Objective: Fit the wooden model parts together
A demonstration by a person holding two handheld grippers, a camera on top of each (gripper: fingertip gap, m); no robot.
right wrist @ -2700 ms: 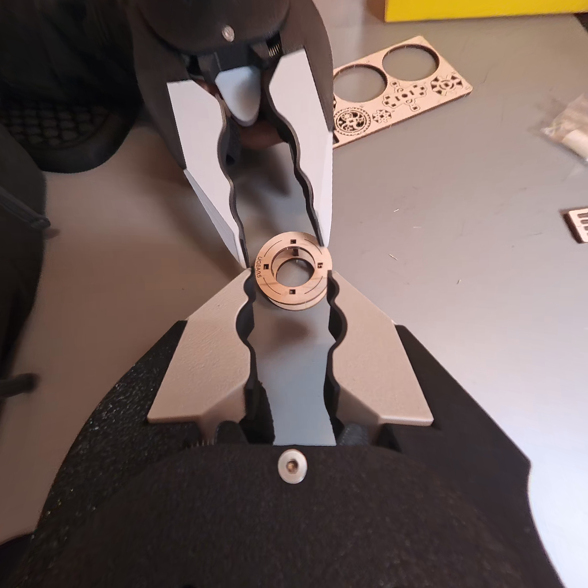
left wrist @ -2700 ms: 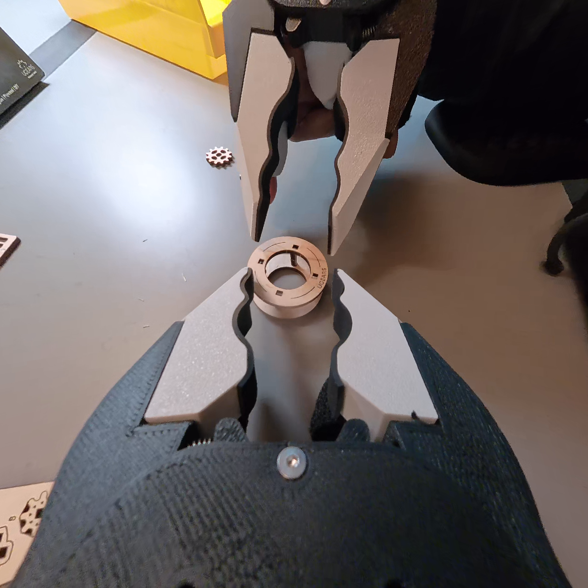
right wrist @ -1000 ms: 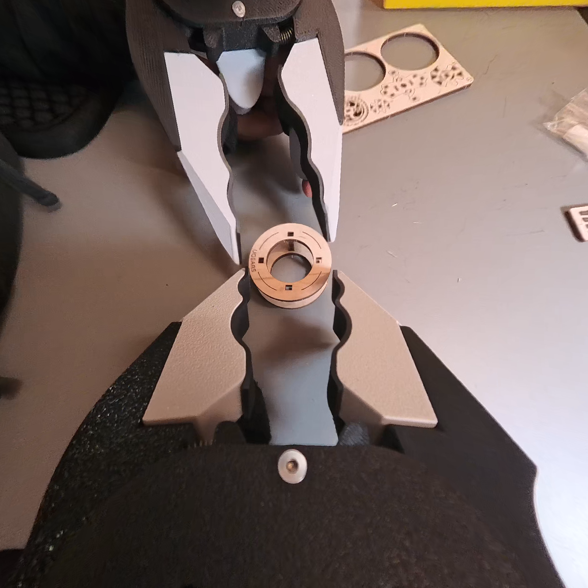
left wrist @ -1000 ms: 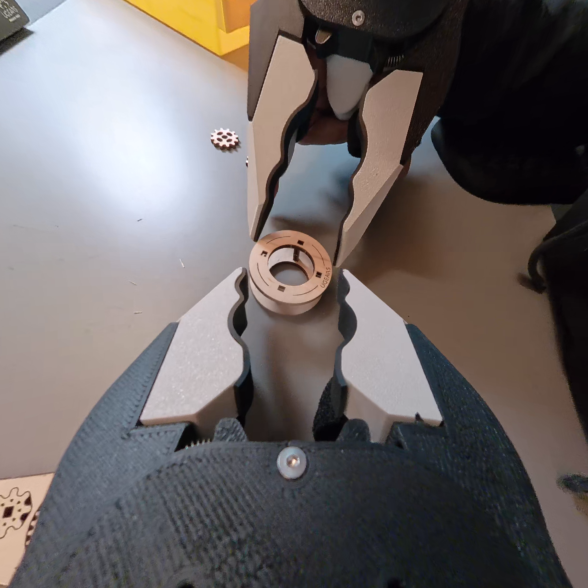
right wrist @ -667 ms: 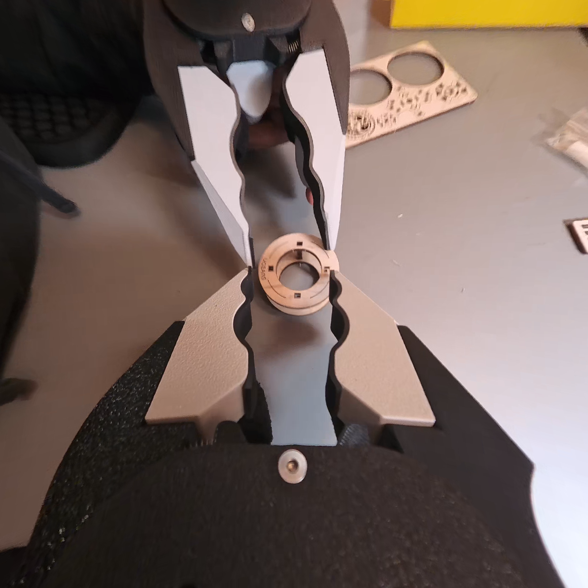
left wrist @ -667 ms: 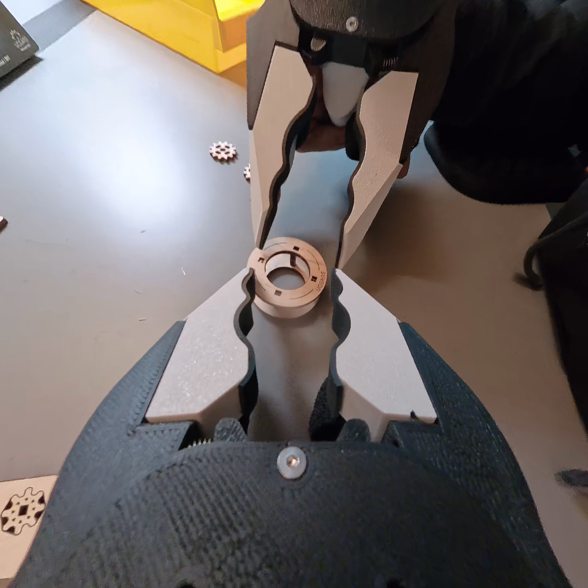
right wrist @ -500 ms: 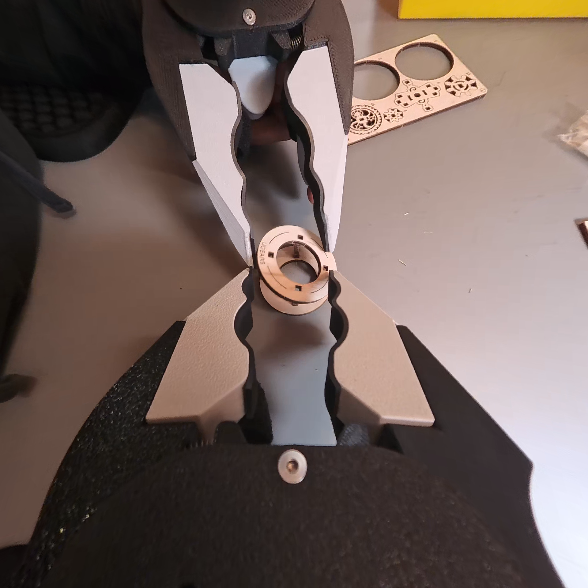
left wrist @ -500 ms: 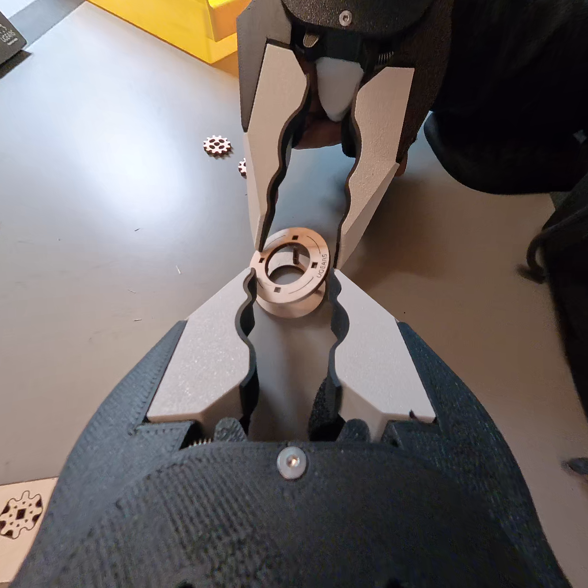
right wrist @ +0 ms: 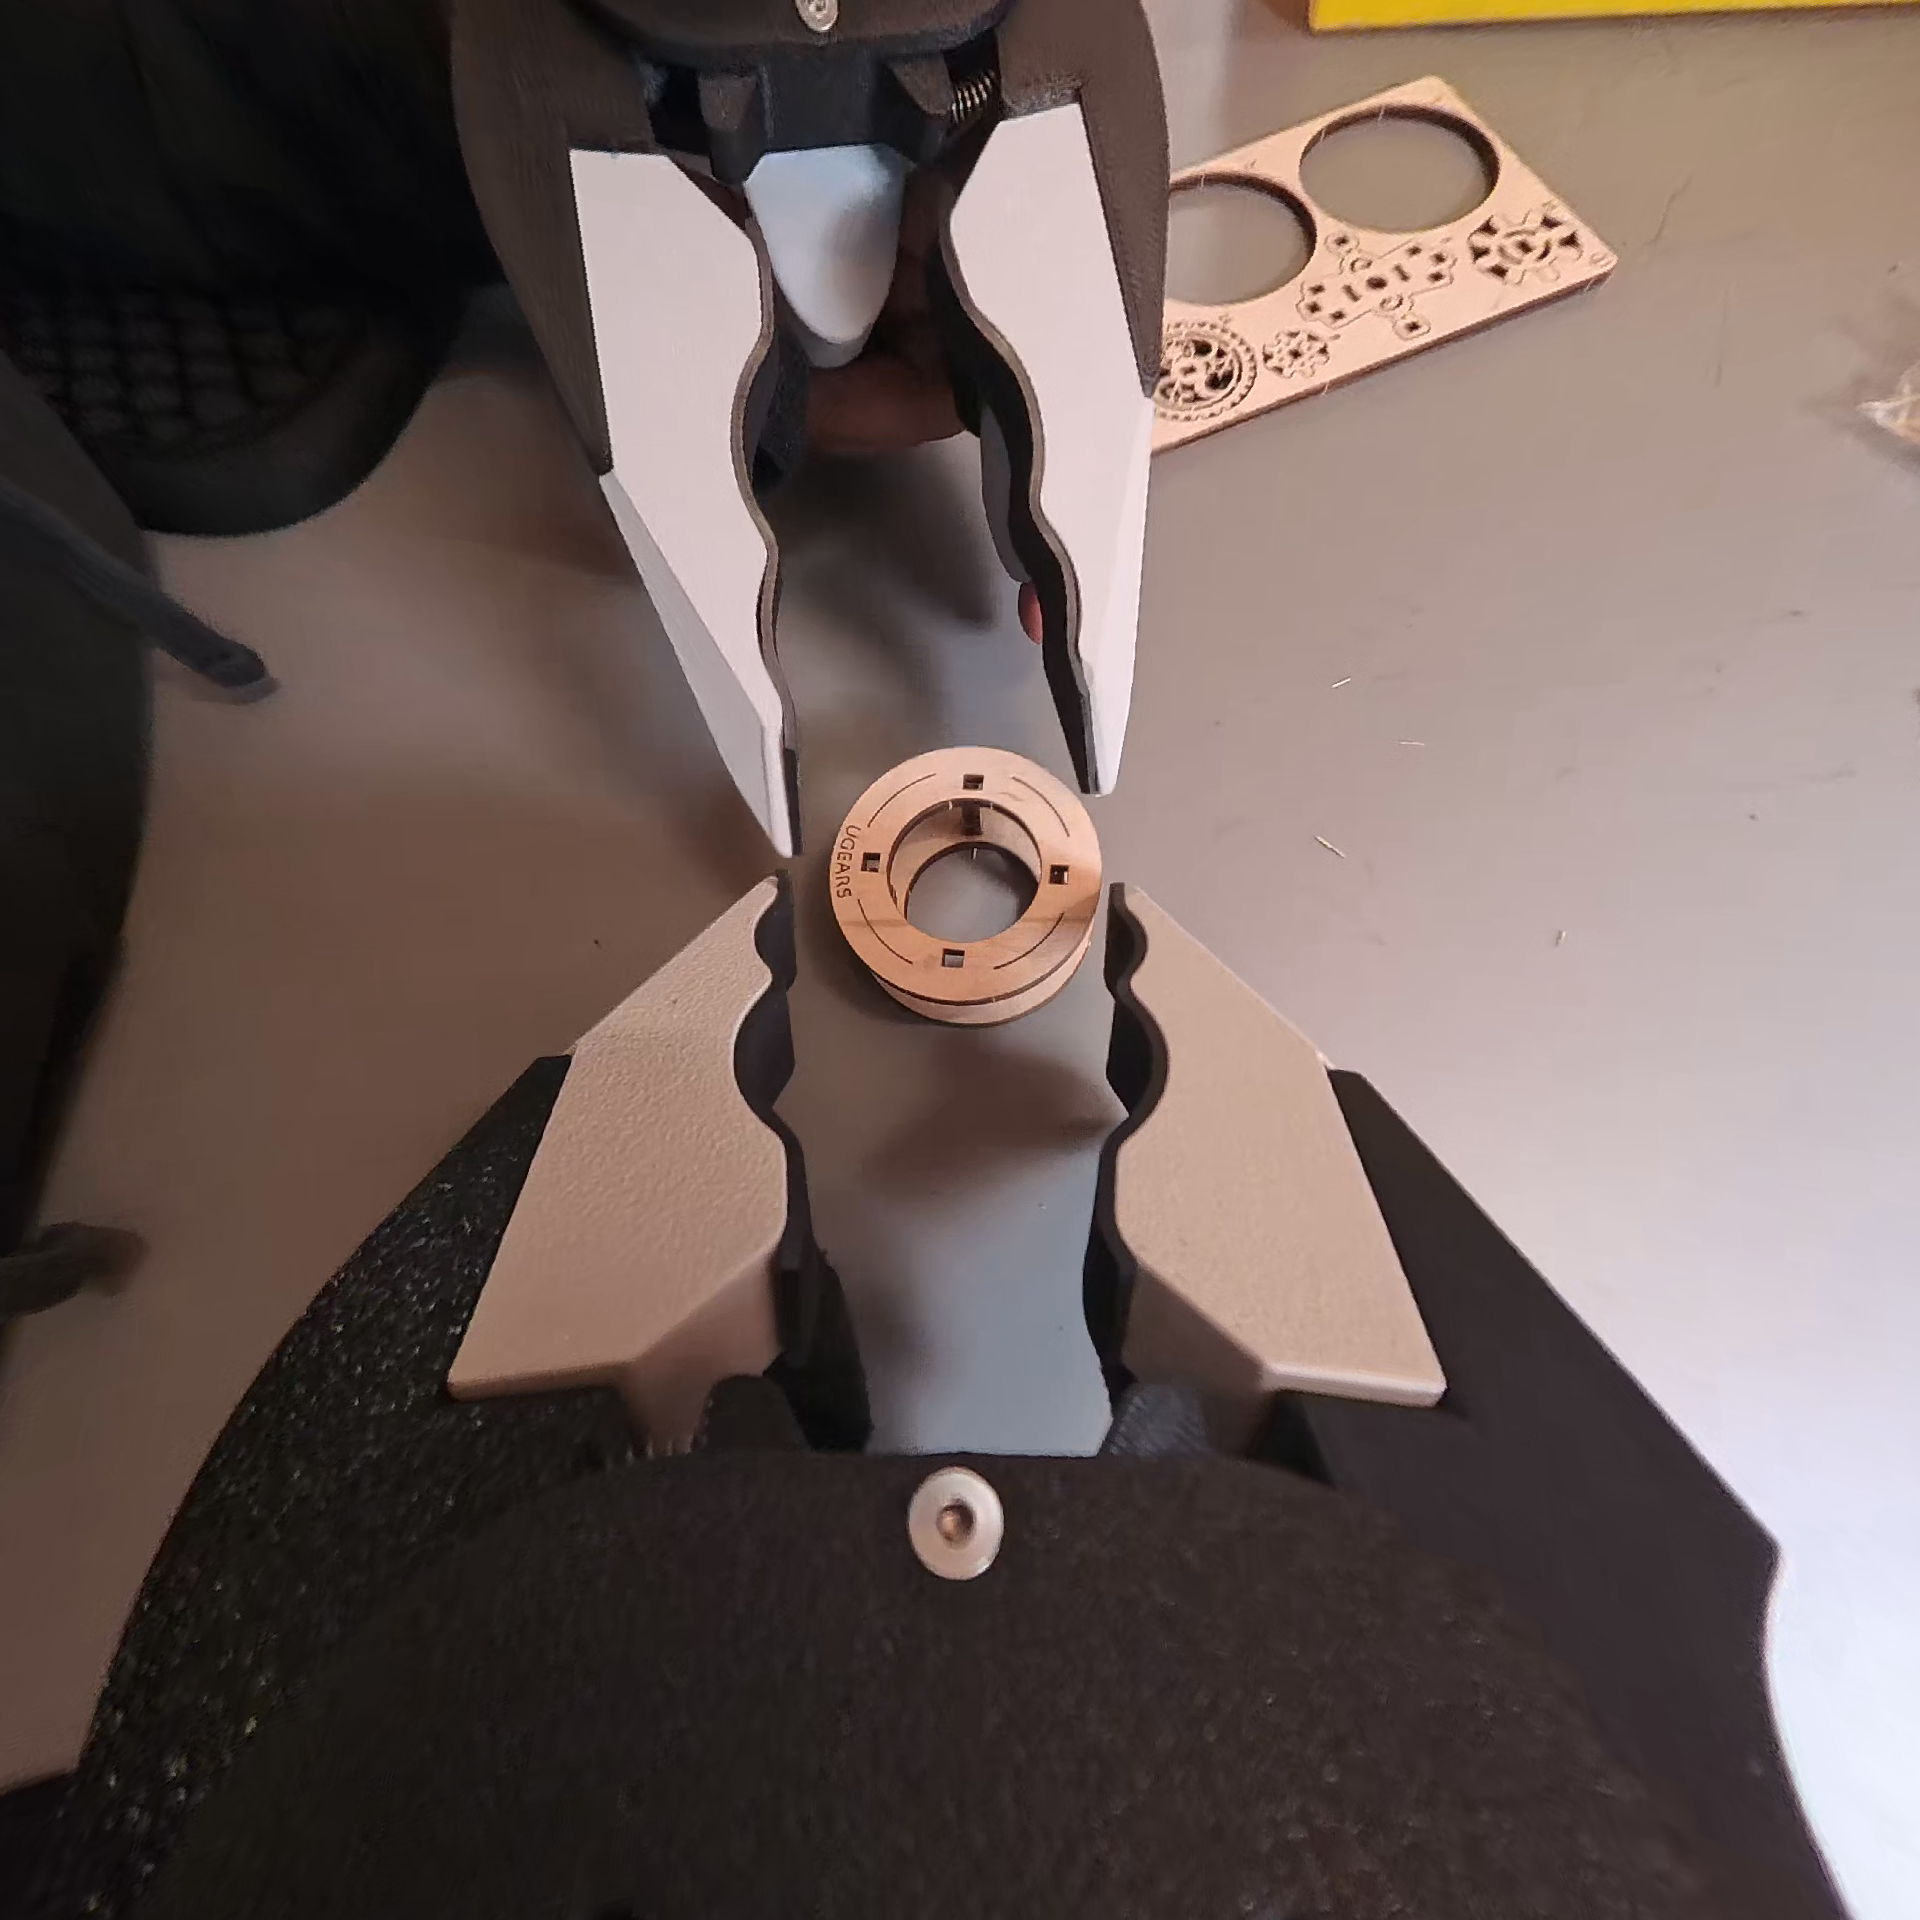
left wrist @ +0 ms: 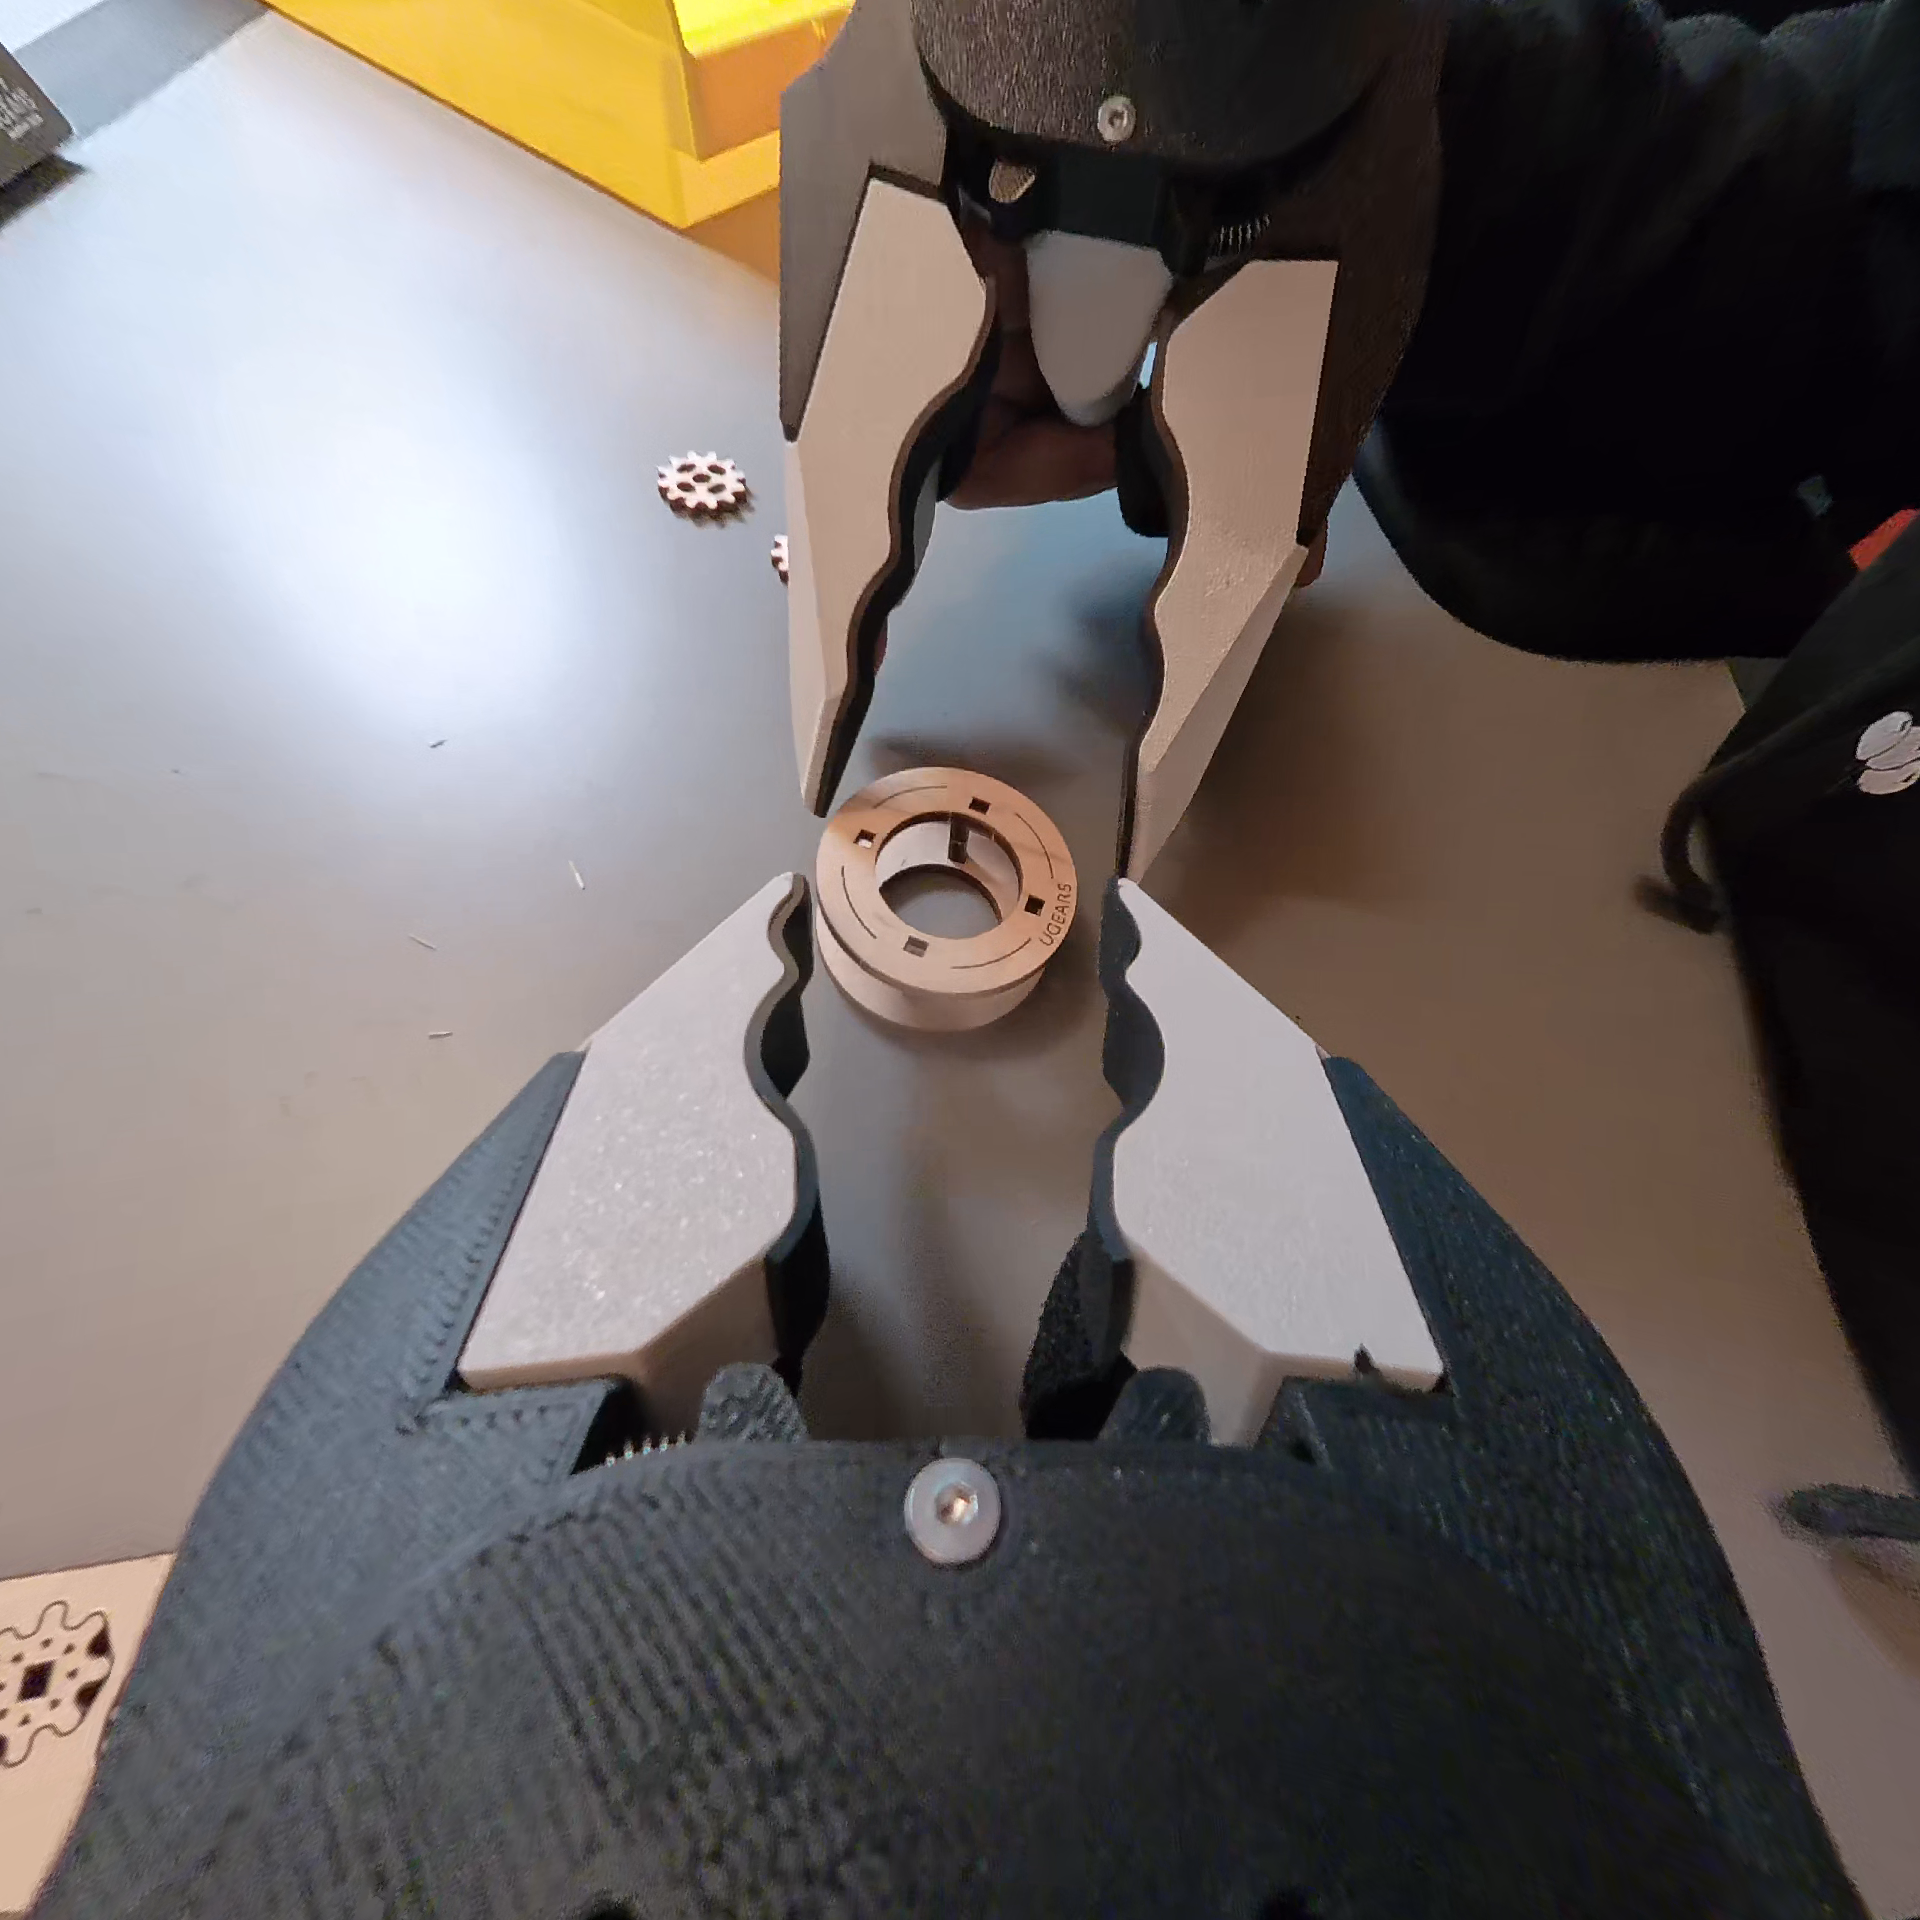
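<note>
A round wooden ring assembly (left wrist: pixel 940 966), made of stacked discs with a central hole, lies flat on the grey table. It also shows in the right wrist view (right wrist: pixel 961 977). My left gripper (left wrist: pixel 956 888) is open, with its tips on either side of the ring's near half. The left tip is close to the rim and the right tip stands clear of it. My right gripper (right wrist: pixel 945 885) is open and faces it from the opposite side, tips flanking the ring. Each gripper shows in the other's view: the right (left wrist: pixel 977 826), the left (right wrist: pixel 943 812). A person's hand shows behind each.
A yellow box (left wrist: pixel 582 94) stands at the back left. A small wooden gear (left wrist: pixel 703 485) lies beside the right gripper. A wooden parts sheet with round cut-outs (right wrist: pixel 1351 260) lies behind the left gripper. A black bag (left wrist: pixel 1849 831) is at the right.
Half a second ago the ring was tilted and pinched between the tips of both grippers. Now it lies flat on the table, and both grippers have opened wider around it.
</note>
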